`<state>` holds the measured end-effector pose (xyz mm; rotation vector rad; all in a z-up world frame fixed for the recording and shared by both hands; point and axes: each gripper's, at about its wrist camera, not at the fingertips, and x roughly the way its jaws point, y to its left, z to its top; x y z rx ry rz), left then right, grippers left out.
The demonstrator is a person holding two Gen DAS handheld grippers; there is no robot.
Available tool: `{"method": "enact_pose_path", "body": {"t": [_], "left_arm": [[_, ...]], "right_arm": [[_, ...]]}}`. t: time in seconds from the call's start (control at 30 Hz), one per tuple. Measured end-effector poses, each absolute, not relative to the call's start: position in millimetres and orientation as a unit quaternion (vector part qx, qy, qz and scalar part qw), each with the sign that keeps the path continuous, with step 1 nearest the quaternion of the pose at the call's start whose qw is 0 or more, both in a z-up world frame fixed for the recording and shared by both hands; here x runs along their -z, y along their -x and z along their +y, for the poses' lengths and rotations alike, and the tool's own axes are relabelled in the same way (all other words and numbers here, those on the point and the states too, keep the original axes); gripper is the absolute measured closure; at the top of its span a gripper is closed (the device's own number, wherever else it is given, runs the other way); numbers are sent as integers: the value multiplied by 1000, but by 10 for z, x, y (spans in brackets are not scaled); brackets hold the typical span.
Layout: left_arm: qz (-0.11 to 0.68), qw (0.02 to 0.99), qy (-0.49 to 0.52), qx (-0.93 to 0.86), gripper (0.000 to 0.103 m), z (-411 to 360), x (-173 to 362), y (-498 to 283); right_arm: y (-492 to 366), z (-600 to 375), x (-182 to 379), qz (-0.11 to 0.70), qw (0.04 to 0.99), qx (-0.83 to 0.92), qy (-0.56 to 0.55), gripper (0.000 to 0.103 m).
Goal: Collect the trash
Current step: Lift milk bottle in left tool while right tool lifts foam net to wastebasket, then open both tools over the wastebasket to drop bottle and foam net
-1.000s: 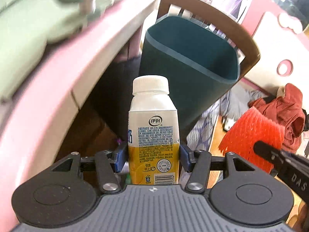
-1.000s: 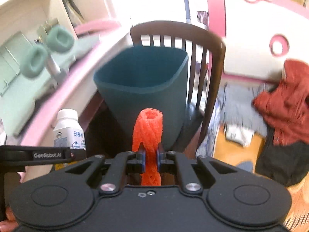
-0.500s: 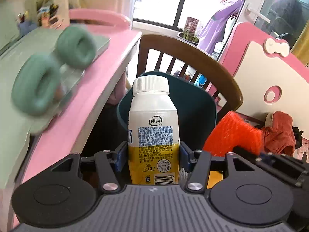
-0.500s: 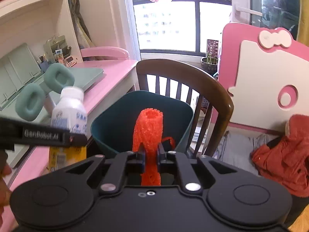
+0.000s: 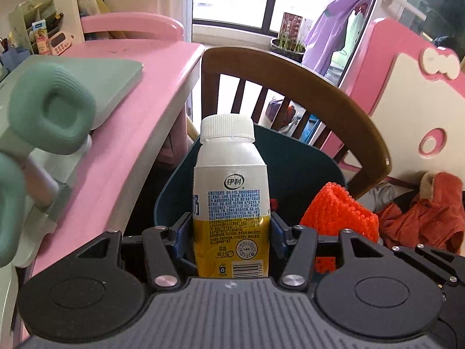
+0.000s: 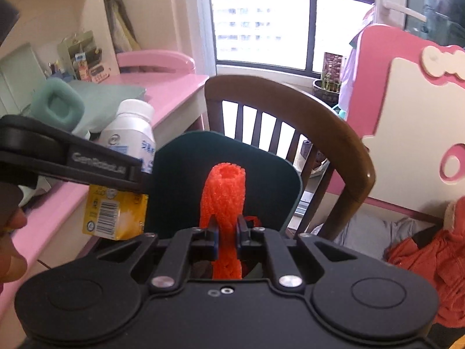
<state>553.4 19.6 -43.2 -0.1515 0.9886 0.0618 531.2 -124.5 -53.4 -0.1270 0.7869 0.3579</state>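
beside pink desk [image 5: 151,93], left tongs [image 5: 231,229] clamp upright bottle [image 5: 231,192].

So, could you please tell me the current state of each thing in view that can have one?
Milk bottle: capped, upright, clamped in the left hand-held gripper.
Orange foam net: pinched in the right hand-held gripper, upper end standing open.
Dark green bin: open-topped, lidless, in front of the chair.
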Motion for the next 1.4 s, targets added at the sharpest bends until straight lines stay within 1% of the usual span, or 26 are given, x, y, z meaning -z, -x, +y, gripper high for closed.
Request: {"method": "enact_pose_path", "body": {"t": [0.33, 0.43, 0.47, 0.5, 0.57, 0.6, 0.67, 0.73, 0.8, 0.83, 0.87, 0.9, 0.93, 0.97, 1.0, 1.07, 1.23, 1.3, 1.4], "left_arm": [[505, 859, 74, -27, 50, 146, 805, -5735], [510, 857, 69, -25, 50, 117, 864, -5771], [511, 856, 70, -24, 50, 116, 873, -5785], [513, 855, 70, -24, 50, 113, 889, -5794], [516, 853, 74, -24, 50, 117, 915, -5800], [516, 853, 75, -24, 50, 122, 926, -5798], [515, 853, 75, -22, 50, 133, 937, -5781], [516, 853, 76, -20, 50, 133, 945, -5771], [518, 851, 79, -19, 50, 141, 957, -5765], [519, 851, 82, -18, 50, 148, 963, -5754], [519, 851, 83, -17, 49, 154, 967, -5742], [519, 851, 83, -16, 49, 152, 966, -5730], [517, 852, 81, -15, 48, 151, 961, -5713], [516, 853, 81, -13, 44, 151, 954, -5695], [513, 855, 80, -10, 43, 152, 941, -5673], [507, 858, 75, -4, 42, 147, 907, -5636], [494, 867, 64, 13, 42, 147, 770, -5482], [487, 871, 64, 21, 42, 163, 699, -5399], [477, 876, 62, 28, 41, 189, 598, -5269]], "right_arm": [[-5423, -1149, 844, 415, 885, -193, 87, 93], [-5433, -1148, 863, 418, 883, -196, 85, 91], [-5443, -1149, 870, 422, 881, -198, 82, 87], [-5450, -1148, 880, 424, 879, -200, 81, 85], [-5454, -1143, 899, 426, 878, -201, 83, 84], [-5455, -1146, 906, 425, 878, -201, 85, 81], [-5463, -1162, 919, 429, 877, -201, 81, 80], [-5456, -1175, 923, 430, 877, -200, 76, 76], [-5434, -1180, 917, 427, 878, -202, 76, 65], [-5427, -1183, 912, 425, 878, -204, 75, 62], [-5415, -1190, 906, 424, 879, -205, 75, 54], [-5400, -1195, 898, 422, 880, -206, 74, 51], [-5387, -1199, 891, 421, 880, -206, 74, 50], [-5374, -1203, 884, 421, 881, -204, 73, 47], [-5358, -1211, 874, 420, 882, -203, 71, 44], [-5326, -1233, 843, 416, 884, -203, 67, 41], [-5201, -1275, 718, 404, 889, -205, 65, 39], [-5132, -1292, 664, 398, 891, -207, 62, 35], [-5028, -1310, 583, 391, 895, -208, 58, 34]]}}
